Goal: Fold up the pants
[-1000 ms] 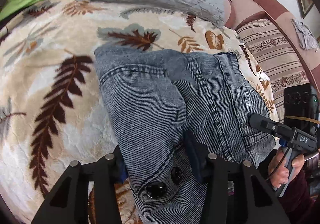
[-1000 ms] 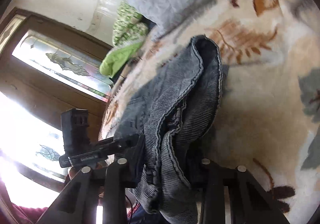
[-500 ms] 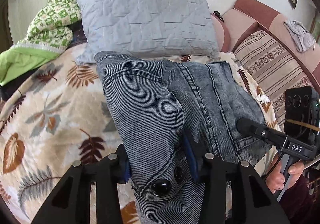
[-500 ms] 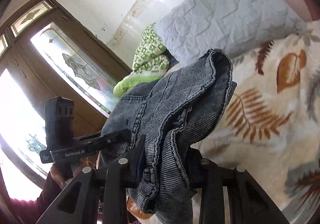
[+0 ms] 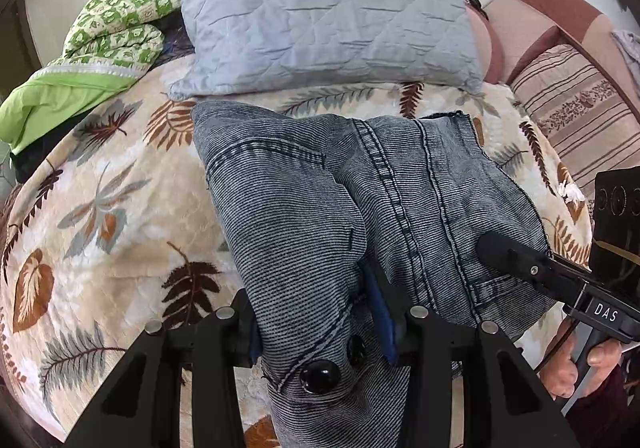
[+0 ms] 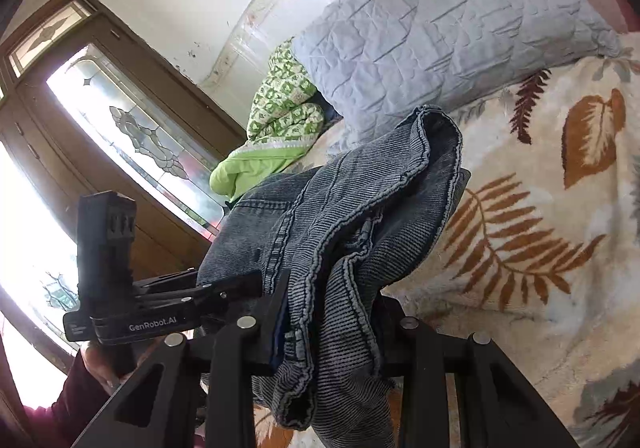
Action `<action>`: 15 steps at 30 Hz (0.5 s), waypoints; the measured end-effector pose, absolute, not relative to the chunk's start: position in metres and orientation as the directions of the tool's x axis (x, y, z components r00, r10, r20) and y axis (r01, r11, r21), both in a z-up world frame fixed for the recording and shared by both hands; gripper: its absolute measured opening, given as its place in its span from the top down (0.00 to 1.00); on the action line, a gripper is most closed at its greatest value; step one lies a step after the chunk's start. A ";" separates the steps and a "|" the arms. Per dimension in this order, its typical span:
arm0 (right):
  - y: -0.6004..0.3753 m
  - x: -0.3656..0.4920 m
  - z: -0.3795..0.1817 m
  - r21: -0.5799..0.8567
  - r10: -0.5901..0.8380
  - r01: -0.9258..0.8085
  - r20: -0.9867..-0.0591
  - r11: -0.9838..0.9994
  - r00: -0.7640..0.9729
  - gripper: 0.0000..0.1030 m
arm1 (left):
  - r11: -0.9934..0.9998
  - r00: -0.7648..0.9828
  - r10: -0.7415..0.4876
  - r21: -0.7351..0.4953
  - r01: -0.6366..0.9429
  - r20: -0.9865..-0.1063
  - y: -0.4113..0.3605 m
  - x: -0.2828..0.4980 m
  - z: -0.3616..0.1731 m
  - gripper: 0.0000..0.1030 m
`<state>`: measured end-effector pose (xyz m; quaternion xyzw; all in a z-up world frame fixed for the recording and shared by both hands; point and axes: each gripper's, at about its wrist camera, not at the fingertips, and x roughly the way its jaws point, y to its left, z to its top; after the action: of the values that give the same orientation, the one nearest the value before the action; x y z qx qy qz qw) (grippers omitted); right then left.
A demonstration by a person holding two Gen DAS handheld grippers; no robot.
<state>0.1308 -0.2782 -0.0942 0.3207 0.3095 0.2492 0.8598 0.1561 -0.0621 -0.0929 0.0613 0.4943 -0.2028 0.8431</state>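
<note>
Both claws clenched on pants [image 5: 304, 216]: left gripper [image 5: 320, 312] at buttoned waistband, right gripper [image 6: 328, 312] on bunched denim edge. Pants run forward from the claws, lifted, long axis toward pillow [image 5: 320, 12], over leaf blanket [image 5: 112, 208]. Legs probably hang below, cut off.

The left gripper [image 5: 320, 328] is matte black, its fingers [image 5: 382, 312] lined with blue pads and its frame cut with triangular openings and set with round silver screws; the right gripper [image 6: 328, 332] is built the same; seen from the left wrist it bears white letters "DAS", a boxy black module above; the other reads "GenRobot.AI"; a hand [image 5: 568, 368] grips the handle beside a thin cable; the sleeve [image 6: 68, 408] is dark maroon.
</note>
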 end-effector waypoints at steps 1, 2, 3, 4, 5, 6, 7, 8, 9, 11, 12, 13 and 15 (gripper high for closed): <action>-0.278 0.132 -0.096 0.706 0.626 -0.225 -0.377 0.672 0.683 0.67 | 0.913 0.428 -0.272 -0.090 0.398 -0.862 -0.063 0.157 -0.095 0.56; -0.280 0.131 -0.099 0.710 0.628 -0.220 -0.381 0.669 0.678 0.67 | 0.914 0.427 -0.267 -0.086 0.396 -0.864 -0.063 0.157 -0.096 0.56; -0.280 0.133 -0.102 0.712 0.629 -0.215 -0.387 0.668 0.674 0.67 | 0.916 0.422 -0.262 -0.086 0.393 -0.868 -0.063 0.158 -0.098 0.56; -0.280 0.135 -0.104 0.710 0.627 -0.209 -0.395 0.672 0.672 0.67 | 0.918 0.417 -0.256 -0.084 0.389 -0.872 -0.063 0.160 -0.101 0.56; -0.280 0.136 -0.106 0.707 0.624 -0.206 -0.402 0.676 0.669 0.67 | 0.919 0.412 -0.248 -0.079 0.385 -0.877 -0.064 0.161 -0.105 0.56; -0.279 0.139 -0.108 0.707 0.624 -0.201 -0.410 0.678 0.665 0.67 | 0.921 0.407 -0.239 -0.073 0.382 -0.882 -0.064 0.162 -0.109 0.56; -0.278 0.142 -0.111 0.710 0.626 -0.193 -0.418 0.677 0.659 0.67 | 0.924 0.398 -0.232 -0.073 0.376 -0.887 -0.065 0.164 -0.114 0.56; -0.278 0.145 -0.114 0.712 0.626 -0.183 -0.429 0.678 0.652 0.67 | 0.926 0.389 -0.228 -0.075 0.370 -0.892 -0.064 0.166 -0.119 0.56; -0.278 0.148 -0.119 0.712 0.624 -0.170 -0.443 0.681 0.644 0.67 | 0.929 0.375 -0.222 -0.077 0.363 -0.900 -0.064 0.168 -0.125 0.56; -0.276 0.154 -0.128 0.711 0.623 -0.143 -0.478 0.688 0.619 0.67 | 0.933 0.353 -0.202 -0.070 0.354 -0.914 -0.066 0.172 -0.137 0.56; -0.275 0.158 -0.135 0.706 0.618 -0.122 -0.506 0.698 0.602 0.67 | 0.936 0.349 -0.182 -0.053 0.348 -0.919 -0.067 0.173 -0.144 0.56; -0.274 0.161 -0.140 0.699 0.607 -0.099 -0.532 0.709 0.590 0.67 | 0.939 0.351 -0.168 -0.041 0.342 -0.921 -0.067 0.174 -0.148 0.55; -0.275 0.165 -0.149 0.696 0.597 -0.067 -0.558 0.715 0.576 0.67 | 0.942 0.342 -0.163 -0.044 0.332 -0.926 -0.066 0.177 -0.154 0.48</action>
<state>0.1655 -0.2750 -0.1486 0.3198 0.4144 0.2007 0.8281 0.1767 -0.0660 -0.1543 0.0761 0.5533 -0.1518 0.8155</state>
